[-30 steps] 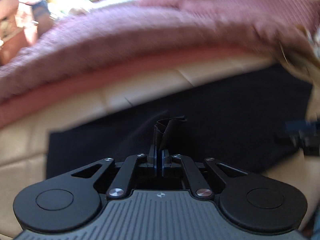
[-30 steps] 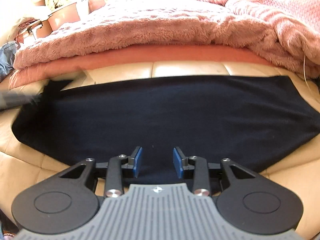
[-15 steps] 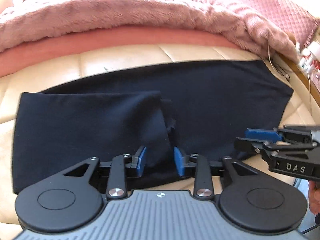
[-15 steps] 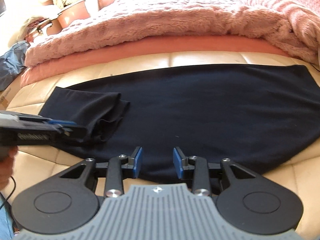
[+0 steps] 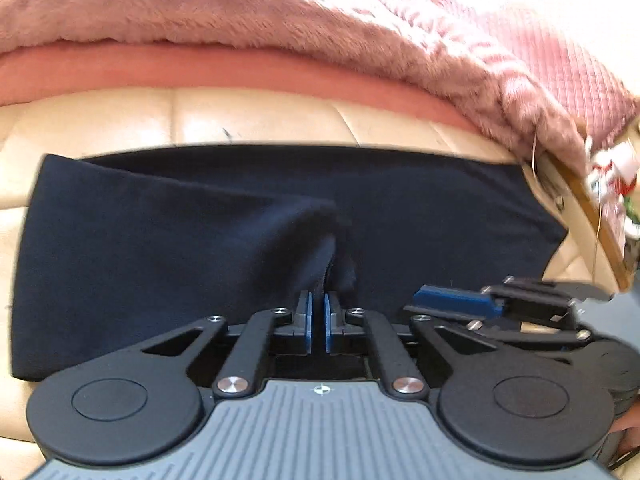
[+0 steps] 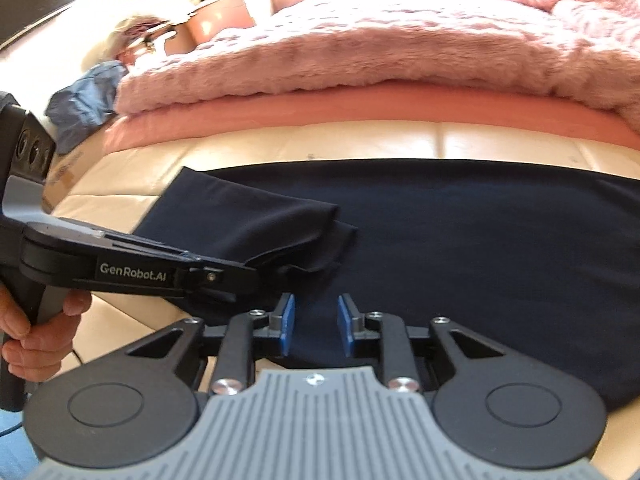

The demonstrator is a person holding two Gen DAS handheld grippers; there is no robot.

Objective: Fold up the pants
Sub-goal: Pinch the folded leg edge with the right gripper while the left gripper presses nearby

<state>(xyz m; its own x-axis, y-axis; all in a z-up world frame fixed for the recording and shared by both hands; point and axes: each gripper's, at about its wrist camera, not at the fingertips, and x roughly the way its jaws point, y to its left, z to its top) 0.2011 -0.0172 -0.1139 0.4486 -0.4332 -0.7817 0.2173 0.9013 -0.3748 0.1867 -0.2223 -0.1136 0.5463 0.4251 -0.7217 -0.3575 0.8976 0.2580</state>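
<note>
Dark navy pants [image 5: 420, 220] lie flat across a cream leather surface [image 5: 260, 120]. Their left end is folded over onto the middle [image 5: 160, 240]. My left gripper [image 5: 317, 312] is shut on the edge of that folded layer and lifts it slightly. It also shows in the right wrist view [image 6: 276, 268] at the left, gripping the fold [image 6: 260, 220]. My right gripper [image 6: 312, 324] is open, low over the pants' near edge [image 6: 480, 260]; it shows at the right of the left wrist view [image 5: 452, 304].
A fluffy pink blanket [image 6: 380, 52] over a salmon sheet [image 6: 360, 112] lies behind the pants. Blue cloth [image 6: 84, 100] and clutter sit at the far left. A wooden edge [image 5: 592, 216] is at the right.
My left gripper let go of the carried pant end, then closed again on the folded layer's edge. My right gripper has moved closer beside it and stays open.
</note>
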